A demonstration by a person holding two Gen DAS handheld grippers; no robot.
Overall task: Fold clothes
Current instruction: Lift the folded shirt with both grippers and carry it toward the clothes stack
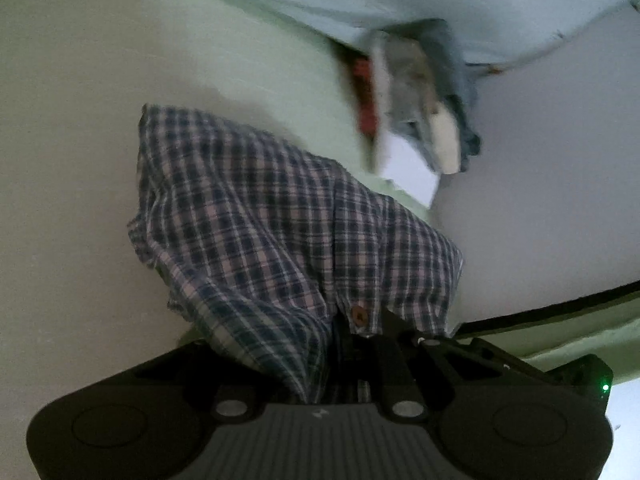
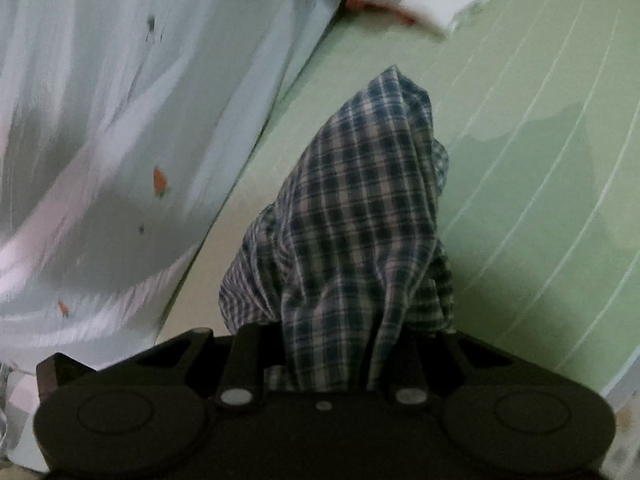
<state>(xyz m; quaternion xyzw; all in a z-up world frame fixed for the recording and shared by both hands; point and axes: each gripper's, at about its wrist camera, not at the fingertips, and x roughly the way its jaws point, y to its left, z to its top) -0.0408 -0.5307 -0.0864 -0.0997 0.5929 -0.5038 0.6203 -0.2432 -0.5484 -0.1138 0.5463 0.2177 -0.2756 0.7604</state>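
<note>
A blue and white plaid shirt (image 1: pixel 280 220) with a brown button (image 1: pixel 357 314) hangs bunched from my left gripper (image 1: pixel 352 344), which is shut on its cloth. The fingers are mostly covered by the fabric. In the right wrist view the same plaid shirt (image 2: pixel 360 208) drapes over my right gripper (image 2: pixel 332 344), which is shut on it. Both grippers hold the shirt lifted, and the cloth hides the fingertips in both views.
A pale green wall (image 2: pixel 540 160) with thin white lines stands behind. A light printed curtain or sheet (image 2: pixel 100 120) hangs at the left. A blurred stack of folded things (image 1: pixel 416 92) sits on a white shelf or box (image 1: pixel 412 172).
</note>
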